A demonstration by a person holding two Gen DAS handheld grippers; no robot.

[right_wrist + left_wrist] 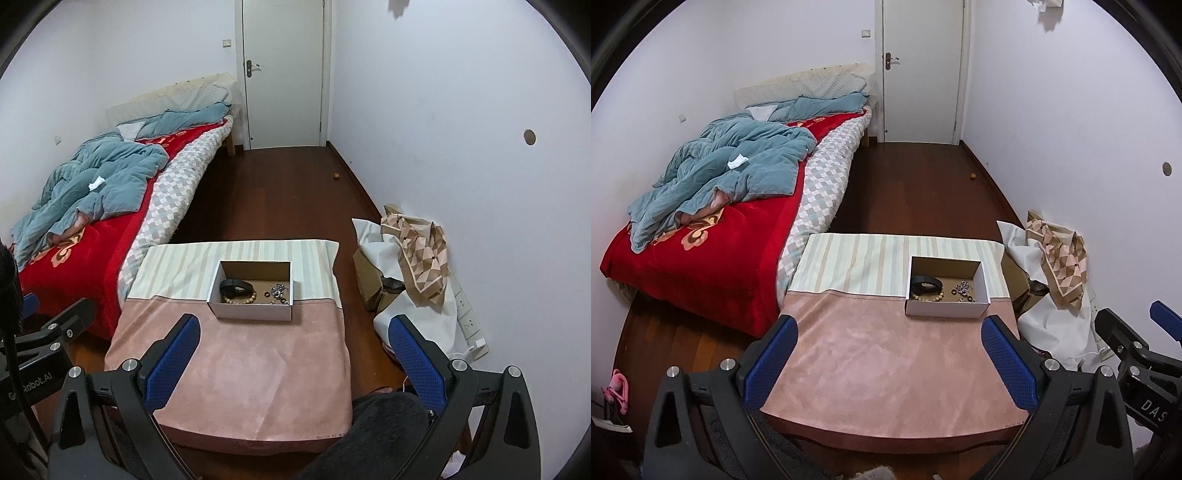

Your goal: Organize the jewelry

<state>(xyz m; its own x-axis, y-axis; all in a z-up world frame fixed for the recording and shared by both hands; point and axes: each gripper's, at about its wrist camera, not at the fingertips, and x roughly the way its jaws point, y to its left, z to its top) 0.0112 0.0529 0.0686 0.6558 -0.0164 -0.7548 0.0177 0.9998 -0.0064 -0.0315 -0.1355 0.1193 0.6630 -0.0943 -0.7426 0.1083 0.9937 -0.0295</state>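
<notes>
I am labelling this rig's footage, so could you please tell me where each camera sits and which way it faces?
Left wrist: rides on the left claw, looking forward over the pink-covered table to the open box of jewelry, bed and door beyond; own blue pads frame the view, and the right claw shows at the right edge.
Right wrist: rides on the right claw, facing the same way from further right; the left claw shows at the left edge.
Shared: table, box, bed, door.
</notes>
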